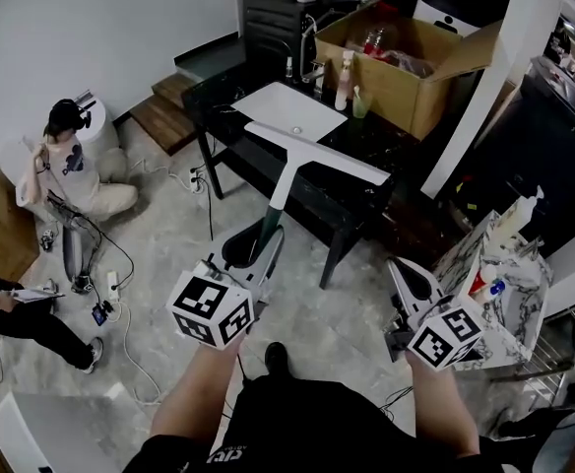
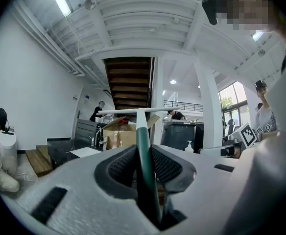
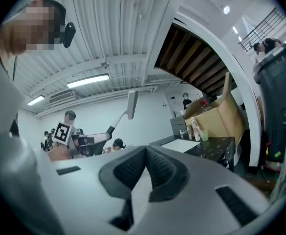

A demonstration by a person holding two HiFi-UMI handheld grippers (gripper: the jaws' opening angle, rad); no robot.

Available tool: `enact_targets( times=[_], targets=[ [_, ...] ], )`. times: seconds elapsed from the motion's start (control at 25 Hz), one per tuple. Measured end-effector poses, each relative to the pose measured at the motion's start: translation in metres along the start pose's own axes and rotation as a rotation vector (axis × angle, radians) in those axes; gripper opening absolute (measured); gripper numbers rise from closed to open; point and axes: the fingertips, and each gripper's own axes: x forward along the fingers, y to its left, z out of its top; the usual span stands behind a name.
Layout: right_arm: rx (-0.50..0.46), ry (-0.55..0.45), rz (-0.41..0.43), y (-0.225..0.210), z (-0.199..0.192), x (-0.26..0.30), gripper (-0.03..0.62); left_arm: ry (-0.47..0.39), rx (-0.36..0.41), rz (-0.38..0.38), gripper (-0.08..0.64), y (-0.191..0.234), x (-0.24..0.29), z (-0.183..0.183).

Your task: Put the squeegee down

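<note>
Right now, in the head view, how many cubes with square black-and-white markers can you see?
2. One black-and-white marker cube sits on the left gripper, which clamps the green-handled white squeegee; the second cube sits on the shut, empty right gripper. None seems hidden.

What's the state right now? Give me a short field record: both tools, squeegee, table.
left tool: shut on the squeegee's green handle
squeegee: held out level, white blade across its far end, not yet set down
right tool: shut, nothing between its jaws
table: dark, ahead of the squeegee; a white sheet lies on it
blade-to-table contact: cannot tell from these views
</note>
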Motion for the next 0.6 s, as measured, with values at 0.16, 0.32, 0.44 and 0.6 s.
enact_targets(
  times=[0.16,0.32,0.44,0.6],
  targets=[
    [0.012,0.017,0.006,-0.003,-0.004,0.037,0.005,0.014,-0.011,-0.01,0.101,0.029,0.017,-0.004],
    [0.017,0.031,0.011,-0.005,-0.007,0.072,0.005,0.022,-0.029,-0.001,0.101,0.062,0.028,-0.009],
    [0.018,0.045,0.015,-0.005,-0.01,0.096,0.005,0.023,-0.039,0.012,0.101,0.088,0.031,-0.01],
    [0.012,0.064,0.022,0.003,-0.015,0.127,0.005,0.02,-0.055,0.026,0.101,0.121,0.028,-0.013]
  ],
)
